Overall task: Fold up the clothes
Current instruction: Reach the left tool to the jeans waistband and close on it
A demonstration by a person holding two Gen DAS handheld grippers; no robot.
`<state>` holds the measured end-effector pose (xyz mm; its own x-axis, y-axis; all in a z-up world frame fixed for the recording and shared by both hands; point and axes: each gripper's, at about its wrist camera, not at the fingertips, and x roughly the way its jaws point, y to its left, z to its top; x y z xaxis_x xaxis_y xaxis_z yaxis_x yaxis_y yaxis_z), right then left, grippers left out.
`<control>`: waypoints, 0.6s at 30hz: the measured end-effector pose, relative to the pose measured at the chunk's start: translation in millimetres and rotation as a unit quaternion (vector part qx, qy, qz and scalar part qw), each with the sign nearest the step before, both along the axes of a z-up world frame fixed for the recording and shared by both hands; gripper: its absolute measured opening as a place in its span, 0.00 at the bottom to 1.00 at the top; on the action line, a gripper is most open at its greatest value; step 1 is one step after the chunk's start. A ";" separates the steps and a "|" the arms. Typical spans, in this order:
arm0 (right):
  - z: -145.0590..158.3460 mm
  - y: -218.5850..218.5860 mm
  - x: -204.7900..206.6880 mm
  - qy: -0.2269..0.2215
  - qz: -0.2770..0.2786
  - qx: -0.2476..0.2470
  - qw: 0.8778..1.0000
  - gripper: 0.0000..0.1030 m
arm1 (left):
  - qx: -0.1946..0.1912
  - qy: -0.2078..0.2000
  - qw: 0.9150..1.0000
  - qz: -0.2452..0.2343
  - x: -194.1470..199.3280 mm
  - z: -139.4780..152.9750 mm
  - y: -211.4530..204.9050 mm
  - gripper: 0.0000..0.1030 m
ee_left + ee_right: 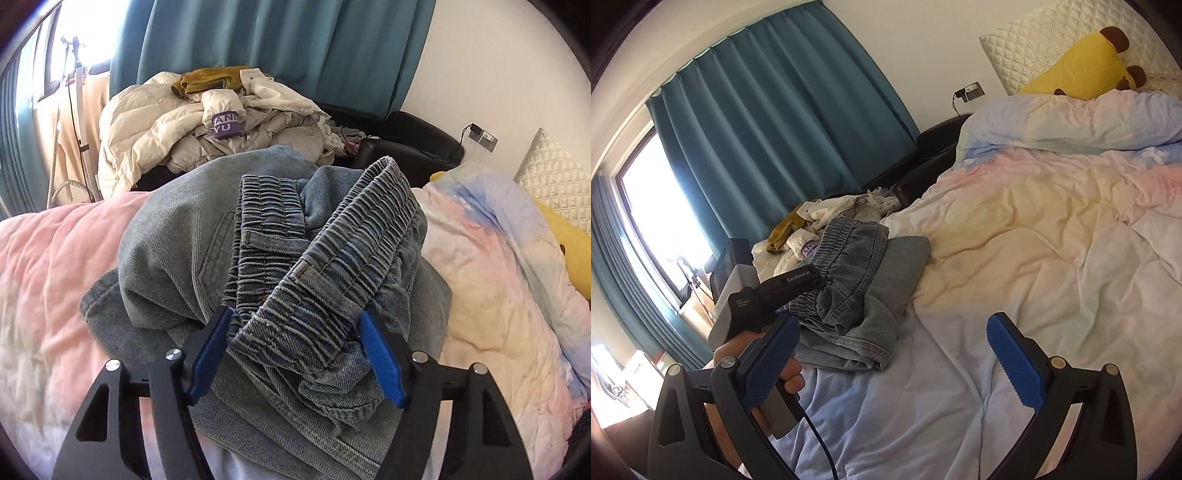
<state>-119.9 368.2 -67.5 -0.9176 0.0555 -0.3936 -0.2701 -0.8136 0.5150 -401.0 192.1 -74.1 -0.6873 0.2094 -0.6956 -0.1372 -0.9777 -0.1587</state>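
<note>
Item: denim jeans (266,236), light-wash blue, elastic gathered waistband (332,266) w/ belt loops, lying bunched and partly folded on a bed; waistband end heaped on top, plain denim panel beneath and behind it. In right wrist view the jeans sit at the bed's left side, nr the edge. Left gripper (295,347): black frame, blue pads; jaws partway apart, set either side of the doubled waistband; fabric lies between the pads and reaches both, but whether they press on it can't be told. Right gripper (890,354): same build, jaws wide apart, nothing between them, hanging over bare duvet, apart from the jeans. Person's hand (757,354) grips the left tool's handle, seen at lower left of right wrist view; black cable runs down from it. Bedding: pastel duvet (1052,229), pink/yellow/blue patches, rumpled, covers the whole bed. Head of bed: quilted cream pillow (1034,40) against the wall, yellow plush toy (1082,62) w/ brown ends lying in front of it. Beyond the jeans, off the bed's far side: pile of pale clothes (207,125), incl. cream puffer jacket w/ purple label and a mustard piece on top, resting on a dark seat. Backdrop: teal curtains (258,48), bright window at left, wall socket (971,90) w/ plug inserted.
</note>
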 end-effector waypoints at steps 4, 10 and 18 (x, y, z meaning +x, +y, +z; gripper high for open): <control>2.0 -7.0 -1.6 -0.004 0.007 0.013 1.000 1.00 | -0.051 0.022 0.998 0.001 15.1 12.3 6.6 0.32; 12.0 -11.7 3.3 0.003 0.005 0.033 0.999 1.00 | -0.076 0.048 0.996 -0.025 47.4 39.2 10.9 0.15; 15.1 -3.8 8.3 -0.005 0.008 0.025 1.000 1.00 | -0.051 0.070 0.995 -0.059 105.5 55.3 -6.5 0.08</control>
